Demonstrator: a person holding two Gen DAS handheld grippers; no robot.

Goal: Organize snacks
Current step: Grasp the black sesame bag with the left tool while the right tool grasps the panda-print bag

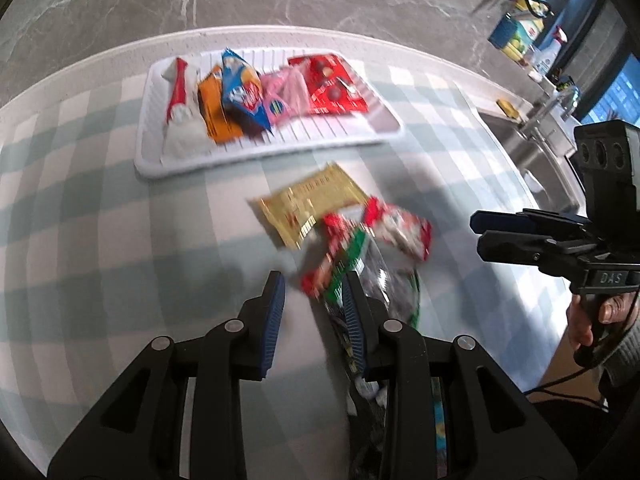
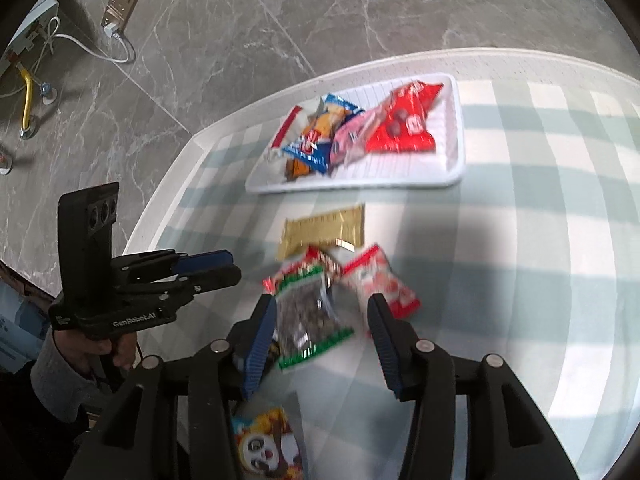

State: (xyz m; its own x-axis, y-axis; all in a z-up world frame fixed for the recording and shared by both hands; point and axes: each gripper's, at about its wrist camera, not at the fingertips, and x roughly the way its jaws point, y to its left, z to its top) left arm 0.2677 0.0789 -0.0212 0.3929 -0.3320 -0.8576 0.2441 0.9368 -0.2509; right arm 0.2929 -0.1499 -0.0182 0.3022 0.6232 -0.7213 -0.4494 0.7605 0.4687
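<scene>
Snacks [image 2: 308, 312] lie under the right gripper [image 2: 322, 320], jaws open and empty, so drop straight down and pinch one bag only.

I see five snack packets [image 1: 264, 98] lying overlapped in the white tray [image 1: 384, 128]. Near it on the checked surface [image 1: 100, 240] lie a gold packet [image 1: 310, 204], a clear green-edged bag [image 2: 308, 316] and a red-white packet [image 2: 384, 284], partly overlapping.

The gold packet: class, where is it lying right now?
The gold packet lies on the checked tablecloth, just in front of the white tray, touching the red-and-green snack bags.
</scene>
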